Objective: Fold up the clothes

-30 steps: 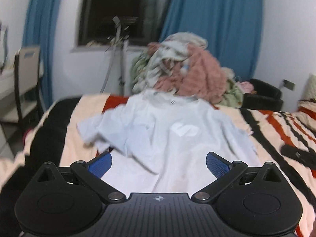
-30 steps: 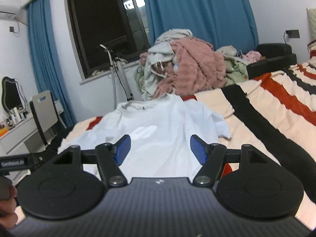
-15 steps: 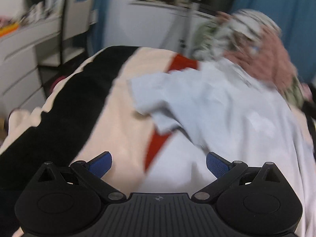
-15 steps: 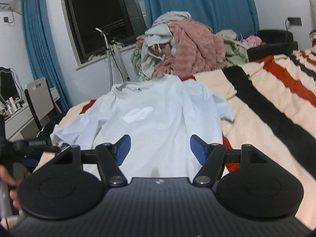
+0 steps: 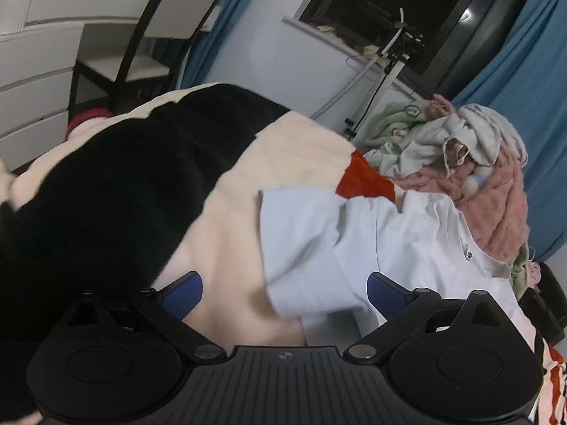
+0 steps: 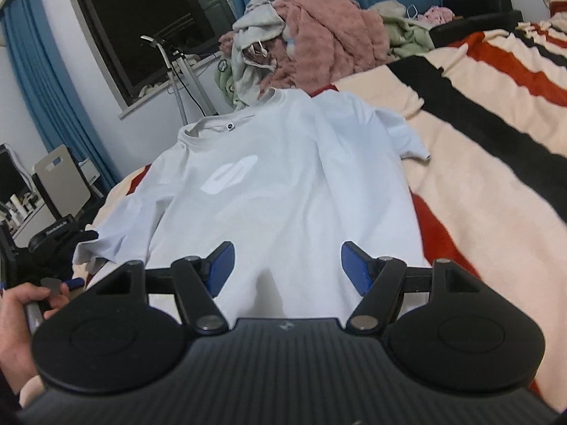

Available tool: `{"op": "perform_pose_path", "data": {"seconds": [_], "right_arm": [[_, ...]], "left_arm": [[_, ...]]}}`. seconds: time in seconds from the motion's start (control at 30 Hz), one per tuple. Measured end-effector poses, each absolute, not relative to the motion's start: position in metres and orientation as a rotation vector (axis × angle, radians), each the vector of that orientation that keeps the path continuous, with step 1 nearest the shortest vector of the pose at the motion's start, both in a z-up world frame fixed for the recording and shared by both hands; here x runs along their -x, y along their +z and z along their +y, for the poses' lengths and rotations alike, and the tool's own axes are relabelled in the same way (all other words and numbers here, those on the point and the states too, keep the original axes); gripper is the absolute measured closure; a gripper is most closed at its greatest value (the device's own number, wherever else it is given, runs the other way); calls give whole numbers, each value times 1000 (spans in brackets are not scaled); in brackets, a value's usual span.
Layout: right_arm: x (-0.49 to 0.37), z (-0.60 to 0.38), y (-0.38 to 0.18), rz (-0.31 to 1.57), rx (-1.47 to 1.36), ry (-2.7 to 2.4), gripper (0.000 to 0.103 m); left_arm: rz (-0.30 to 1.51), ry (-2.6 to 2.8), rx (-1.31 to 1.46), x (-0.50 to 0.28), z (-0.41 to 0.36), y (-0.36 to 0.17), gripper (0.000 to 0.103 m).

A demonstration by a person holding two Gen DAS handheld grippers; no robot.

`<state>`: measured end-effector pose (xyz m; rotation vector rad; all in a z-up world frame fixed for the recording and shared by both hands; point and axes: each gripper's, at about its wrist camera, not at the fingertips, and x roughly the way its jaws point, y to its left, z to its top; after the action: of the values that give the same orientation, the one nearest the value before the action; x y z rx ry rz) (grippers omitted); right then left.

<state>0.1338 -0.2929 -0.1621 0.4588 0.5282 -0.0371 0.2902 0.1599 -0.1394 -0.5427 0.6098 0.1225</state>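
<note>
A white T-shirt (image 6: pixel 283 184) lies spread flat, chest up, on the striped blanket (image 6: pixel 478 163) of the bed, its collar at the far end next to a pile of clothes (image 6: pixel 319 39). The right hand-held gripper (image 6: pixel 287 265) hangs just above the near hem, jaws wide with nothing between them. The left hand-held gripper (image 5: pixel 283 292) is off to the shirt's left side, jaws also wide and empty, with the left sleeve (image 5: pixel 304 248) lying just beyond its fingertips.
</note>
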Motion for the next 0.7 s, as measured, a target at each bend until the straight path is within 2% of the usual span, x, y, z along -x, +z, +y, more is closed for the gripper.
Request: {"op": "perform_pose_path", "data": {"seconds": [0.1, 0.17, 0.23, 0.33, 0.4, 0.5, 0.7], "right_arm": [[-140, -293, -168, 538, -465, -37, 34], [-144, -293, -173, 545, -469, -37, 34], [-146, -295, -176, 553, -473, -39, 34], [-149, -297, -180, 565, -479, -42, 34], [-149, -296, -179, 562, -468, -46, 34], [-148, -292, -178, 563, -446, -48, 34], [-152, -281, -172, 540, -371, -50, 34]], "left_arm": [[579, 135, 593, -302, 166, -142, 7], [562, 141, 625, -312, 173, -142, 14], [550, 161, 640, -323, 179, -139, 33], [579, 158, 601, -341, 182, -136, 54], [619, 132, 505, -353, 178, -131, 63], [674, 49, 201, -368, 163, -113, 101], [613, 8, 57, -399, 168, -62, 101]]}}
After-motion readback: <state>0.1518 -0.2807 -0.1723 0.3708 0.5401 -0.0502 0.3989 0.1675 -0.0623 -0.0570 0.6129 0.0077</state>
